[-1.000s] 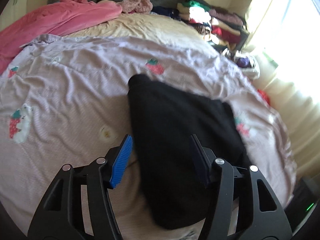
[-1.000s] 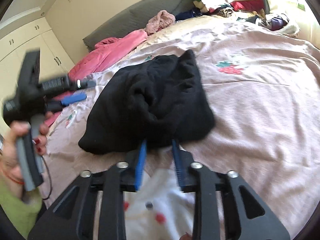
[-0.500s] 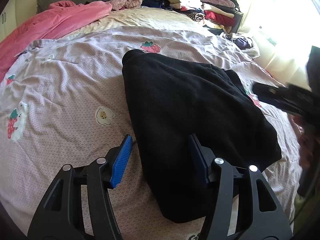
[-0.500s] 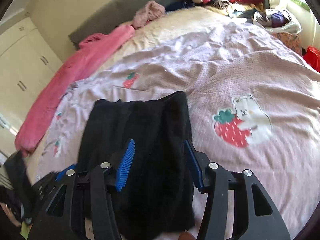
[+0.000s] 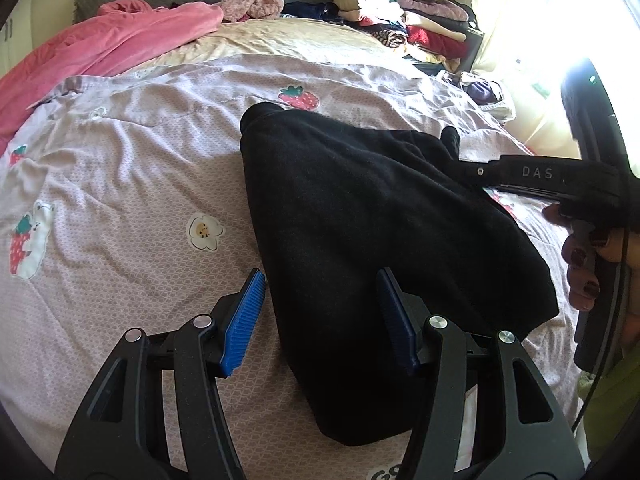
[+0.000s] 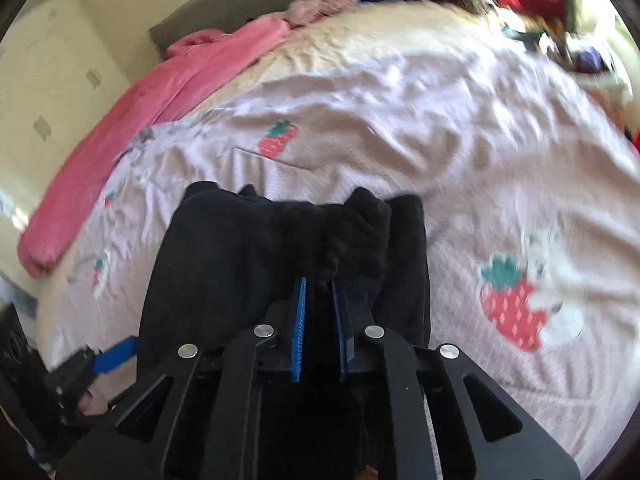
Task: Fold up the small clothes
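The left gripper [image 5: 320, 312] hovered with its jaws wide apart, straddling the near edge of the black garment [image 5: 380, 232] without touching it. Half a second before, the right gripper [image 6: 319, 320] had hung over the same cloth with its jaws spread; now they were nearly together, pinching a bunched ridge of the garment's fabric — a grasp had just been made. The garment lay roughly flattened on the lilac bedspread [image 5: 120, 184], its far corner just short of a strawberry print [image 5: 299, 97]. That fresh grip probably meant the next fold was about to be drawn over. Beyond the garment lay a pink blanket [image 5: 100, 52], and farther still a pile of clothes [image 5: 400, 16].
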Demonstrator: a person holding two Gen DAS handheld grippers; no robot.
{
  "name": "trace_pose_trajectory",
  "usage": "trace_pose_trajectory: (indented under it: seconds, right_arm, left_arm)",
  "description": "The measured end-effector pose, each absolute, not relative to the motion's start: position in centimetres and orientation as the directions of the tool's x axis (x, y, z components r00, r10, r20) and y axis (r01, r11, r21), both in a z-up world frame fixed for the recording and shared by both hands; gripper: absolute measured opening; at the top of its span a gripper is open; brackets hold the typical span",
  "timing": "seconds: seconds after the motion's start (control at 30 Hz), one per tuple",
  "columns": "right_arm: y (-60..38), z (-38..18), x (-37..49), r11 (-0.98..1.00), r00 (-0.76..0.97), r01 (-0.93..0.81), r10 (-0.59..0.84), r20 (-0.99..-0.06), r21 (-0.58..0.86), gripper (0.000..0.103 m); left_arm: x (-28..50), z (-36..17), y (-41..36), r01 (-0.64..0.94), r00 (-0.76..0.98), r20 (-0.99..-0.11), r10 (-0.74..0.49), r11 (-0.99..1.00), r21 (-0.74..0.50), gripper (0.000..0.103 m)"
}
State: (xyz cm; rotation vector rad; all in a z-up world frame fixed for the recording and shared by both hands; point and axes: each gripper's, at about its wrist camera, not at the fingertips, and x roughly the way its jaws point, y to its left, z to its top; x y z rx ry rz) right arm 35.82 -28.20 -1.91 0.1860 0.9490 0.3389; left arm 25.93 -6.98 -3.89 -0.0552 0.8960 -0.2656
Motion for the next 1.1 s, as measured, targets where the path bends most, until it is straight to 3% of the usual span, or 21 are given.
trace_pose_trajectory:
  seconds: [0.13, 0.37, 0.47, 0.6, 0.87, 0.9, 0.97, 1.1]
  right_arm:
    - [-28.6, 0.9, 34.8, 0.929, 0.622, -0.268, 0.369, -0.691, 0.255, 0.011]
    - [-29.8, -3.7, 36.2, 0.965, 0.572, -0.193, 0.259, -0.778, 0.180, 0.010]
    - [-30.0, -3.4, 35.2, 0.972, 0.594, -0.179, 0.232, -0.770, 0.155, 0.027]
    - [-30.9, -0.6, 32.2, 0.950, 0.638, -0.202, 0.313, -0.704, 0.239, 0.047]
    - [-30.6, -0.4, 27.4, 0.895, 0.588, -0.251, 0.445, -0.676, 0.370, 0.049]
    - [-30.2, -1.0, 27.0, 0.891, 0.571, -0.259, 0.453, -0.685, 0.373, 0.048]
    - [-29.6, -2.0, 26.8, 0.908, 0.557, -0.258, 0.419, -0.717, 0.330, 0.010]
    - [-30.0, -2.6, 25.8, 0.922, 0.571, -0.238, 0.387, -0.724, 0.305, 0.010]
  left_arm:
    - [25.9, -3.8, -7.1, 0.207, 0.596, -0.762, -0.253, 0.965, -0.158, 0.050]
    - [25.9, -4.0, -7.2, 0.204, 0.587, -0.765, -0.266, 0.963, -0.178, 0.053]
    - [25.9, -3.9, -7.3, 0.205, 0.590, -0.766, -0.255, 0.965, -0.163, 0.053]
    - [25.6, -3.7, -6.9, 0.206, 0.584, -0.765, -0.271, 0.961, -0.184, 0.054]
    - [24.3, -3.5, -7.2, 0.236, 0.575, -0.768, -0.283, 0.956, -0.176, 0.057]
    - [24.2, -3.7, -7.3, 0.240, 0.570, -0.772, -0.280, 0.956, -0.170, 0.058]
    - [24.0, -3.9, -7.4, 0.240, 0.567, -0.776, -0.277, 0.957, -0.166, 0.058]
    - [23.5, -4.0, -7.3, 0.245, 0.563, -0.778, -0.279, 0.955, -0.165, 0.059]
